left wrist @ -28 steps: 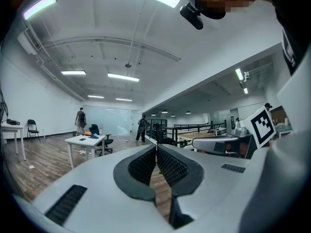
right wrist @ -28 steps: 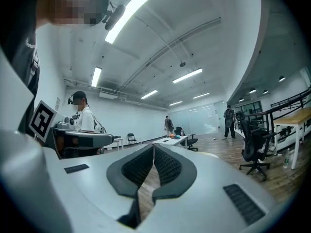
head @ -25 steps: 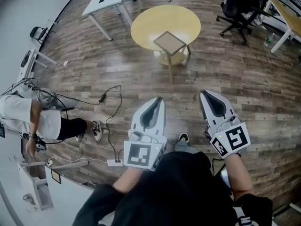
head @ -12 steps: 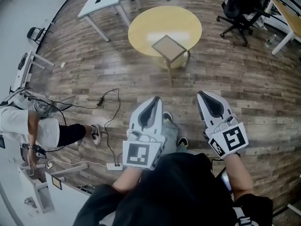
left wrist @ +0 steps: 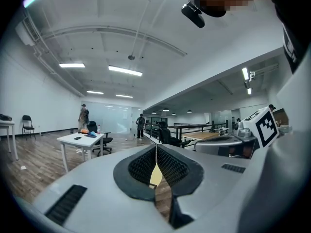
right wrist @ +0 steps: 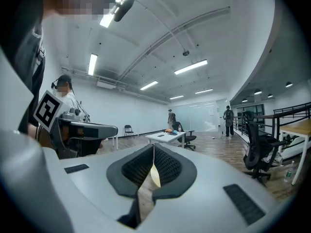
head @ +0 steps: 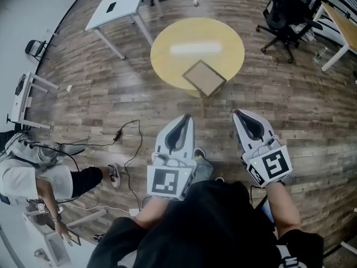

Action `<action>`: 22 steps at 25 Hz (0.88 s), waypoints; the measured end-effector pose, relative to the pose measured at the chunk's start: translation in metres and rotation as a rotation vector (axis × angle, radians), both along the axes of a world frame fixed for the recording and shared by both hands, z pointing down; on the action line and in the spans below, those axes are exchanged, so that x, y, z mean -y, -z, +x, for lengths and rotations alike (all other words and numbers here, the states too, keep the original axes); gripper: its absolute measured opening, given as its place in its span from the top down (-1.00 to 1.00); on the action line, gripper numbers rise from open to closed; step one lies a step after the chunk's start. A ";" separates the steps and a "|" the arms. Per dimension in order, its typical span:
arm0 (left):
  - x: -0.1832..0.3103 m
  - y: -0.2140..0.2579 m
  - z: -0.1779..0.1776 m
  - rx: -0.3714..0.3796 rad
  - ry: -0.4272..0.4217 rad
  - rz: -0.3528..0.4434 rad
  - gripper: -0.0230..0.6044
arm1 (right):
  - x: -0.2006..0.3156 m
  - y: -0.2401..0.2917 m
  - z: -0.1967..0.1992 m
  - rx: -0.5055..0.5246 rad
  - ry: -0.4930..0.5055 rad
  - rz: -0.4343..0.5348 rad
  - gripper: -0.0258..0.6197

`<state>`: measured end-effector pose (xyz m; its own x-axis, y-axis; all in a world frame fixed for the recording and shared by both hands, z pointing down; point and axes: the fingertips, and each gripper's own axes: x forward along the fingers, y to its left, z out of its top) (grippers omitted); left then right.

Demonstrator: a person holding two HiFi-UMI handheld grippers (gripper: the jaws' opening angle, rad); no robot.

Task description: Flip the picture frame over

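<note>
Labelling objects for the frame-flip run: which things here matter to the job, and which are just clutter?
Job: picture frame on the round yellow table; left hand-held gripper and right hand-held gripper, both shut, empty, short of the table.
Lying about: white desk, black office chair, floor cable, person at the left.

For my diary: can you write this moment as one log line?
left gripper shut, empty | right gripper shut, empty | picture frame lying on round table, untouched | flip not started

I'm seeing the picture frame (head: 204, 77) lying on the round table (head: 167, 38) at its near edge, well ahead of the left gripper (head: 186, 117) and right gripper (head: 237, 114). A desk (head: 116, 5) is sitting behind-left, an office chair (head: 280, 14) behind-right.
</note>
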<state>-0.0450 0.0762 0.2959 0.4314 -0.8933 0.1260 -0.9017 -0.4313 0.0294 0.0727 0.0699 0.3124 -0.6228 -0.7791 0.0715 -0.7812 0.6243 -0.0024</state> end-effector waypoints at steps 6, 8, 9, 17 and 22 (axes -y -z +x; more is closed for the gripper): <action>0.058 -0.002 -0.031 -0.026 -0.005 0.005 0.83 | 0.055 -0.005 -0.032 -0.051 0.015 -0.004 0.86; 0.076 -0.005 -0.040 -0.035 -0.007 -0.003 0.83 | 0.072 -0.007 -0.041 -0.070 0.016 -0.002 0.86; 0.084 -0.007 -0.043 -0.038 -0.011 -0.005 0.83 | 0.079 -0.008 -0.045 -0.076 0.017 -0.002 0.86; 0.130 -0.024 -0.053 -0.035 -0.030 -0.035 0.83 | 0.117 -0.015 -0.067 -0.199 0.049 0.042 0.86; 0.160 -0.029 -0.042 -0.031 -0.037 -0.033 0.83 | 0.141 -0.037 -0.063 -0.379 0.094 0.066 0.86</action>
